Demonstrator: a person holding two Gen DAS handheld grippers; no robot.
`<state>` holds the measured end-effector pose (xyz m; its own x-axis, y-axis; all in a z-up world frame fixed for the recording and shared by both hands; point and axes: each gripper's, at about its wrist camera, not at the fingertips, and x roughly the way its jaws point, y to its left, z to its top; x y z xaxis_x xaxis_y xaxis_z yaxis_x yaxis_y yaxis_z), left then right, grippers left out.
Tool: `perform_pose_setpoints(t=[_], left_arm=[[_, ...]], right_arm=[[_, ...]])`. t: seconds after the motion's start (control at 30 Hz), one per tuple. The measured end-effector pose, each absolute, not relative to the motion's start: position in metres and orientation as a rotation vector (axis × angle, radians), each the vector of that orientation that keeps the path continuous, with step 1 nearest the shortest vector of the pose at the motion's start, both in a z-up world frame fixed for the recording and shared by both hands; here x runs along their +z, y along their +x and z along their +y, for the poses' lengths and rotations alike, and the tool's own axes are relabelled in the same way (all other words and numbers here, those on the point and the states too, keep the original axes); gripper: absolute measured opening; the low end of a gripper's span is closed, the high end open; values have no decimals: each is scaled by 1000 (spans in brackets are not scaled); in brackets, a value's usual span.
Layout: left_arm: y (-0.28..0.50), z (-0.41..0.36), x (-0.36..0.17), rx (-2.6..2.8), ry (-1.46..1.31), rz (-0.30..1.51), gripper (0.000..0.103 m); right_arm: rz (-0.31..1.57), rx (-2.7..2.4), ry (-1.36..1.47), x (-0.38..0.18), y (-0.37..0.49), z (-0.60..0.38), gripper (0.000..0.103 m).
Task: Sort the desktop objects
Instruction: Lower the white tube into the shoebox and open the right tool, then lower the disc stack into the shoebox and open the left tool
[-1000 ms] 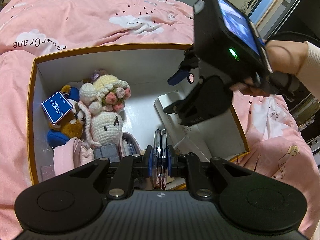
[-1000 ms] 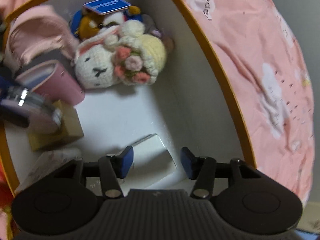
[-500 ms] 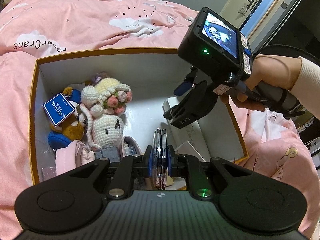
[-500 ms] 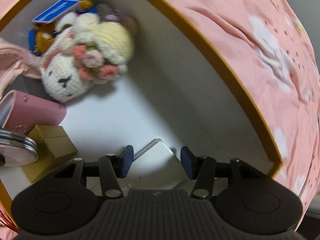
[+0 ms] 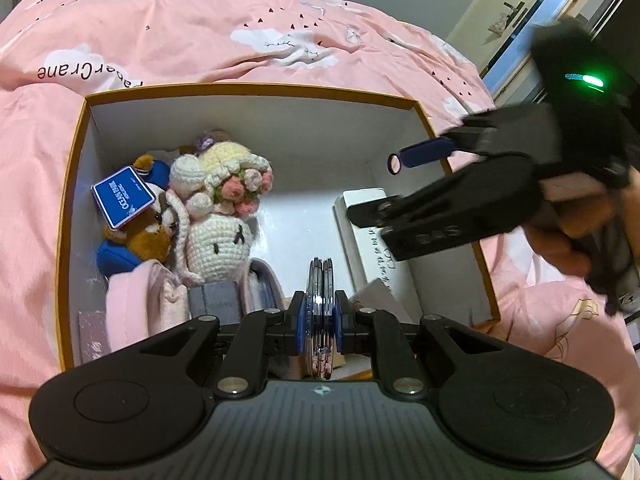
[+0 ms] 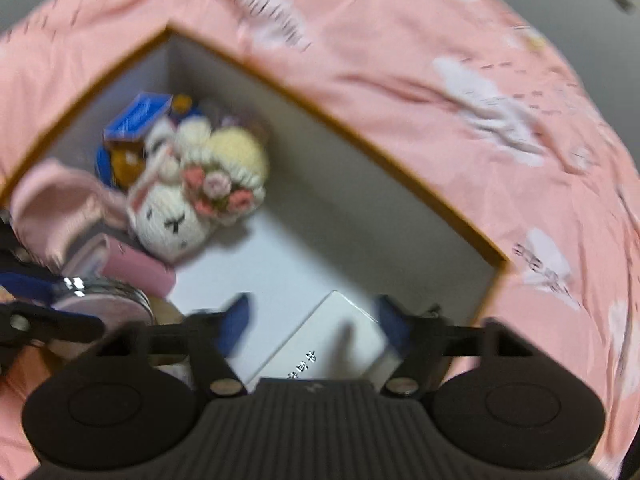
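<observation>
Storage box point(image 5: 256, 92), orange-rimmed and white inside, sits on pink bedding point(image 5: 200, 32) and fills the middle of the left wrist view. Soft things crowded into its left half: crocheted bunny point(image 5: 220, 236), brown plush with blue tag point(image 5: 122, 196), pink pouch point(image 5: 136, 304). Likely grouped there to keep flat, boxy items on the right.

White flat box point(image 5: 360, 216) lies along the right wall, lower right of the floor. Probably just set down: right gripper point(image 6: 312, 320) above it in the right wrist view, jaws opening wide, pads clear of the box, nothing pinched. Picture blurred, so contact cannot be fully ruled out.

Left gripper point(image 5: 319, 322) at lower centre, fingers point(image 5: 298, 320) closed tight on round silver compact point(image 5: 320, 304), held on edge over the near side of the box. Held upright and waiting, seemingly, until the right side is free; bare white floor in the centre looks like the spot for it.
</observation>
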<state>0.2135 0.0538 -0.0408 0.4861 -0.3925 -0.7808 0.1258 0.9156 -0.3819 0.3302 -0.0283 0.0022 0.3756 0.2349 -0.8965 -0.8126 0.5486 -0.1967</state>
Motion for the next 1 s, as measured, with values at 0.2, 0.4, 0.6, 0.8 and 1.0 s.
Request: perform_pose_setpoints(t=[0.2, 0.4, 0.6, 0.8, 1.0], left_arm=[[211, 55, -51, -308, -352, 1023, 15], [211, 54, -51, -290, -324, 1042, 15], [204, 48, -42, -276, -246, 1024, 21], [198, 47, -35, -259, -181, 989, 23], [199, 48, -39, -269, -186, 993, 19]], right_arm=[[899, 712, -504, 11, 295, -61, 79], [903, 744, -528, -4, 261, -58, 55], [912, 756, -513, -4, 255, -62, 49], [947, 758, -510, -11, 253, -67, 46], [997, 763, -517, -21, 256, -66, 36]])
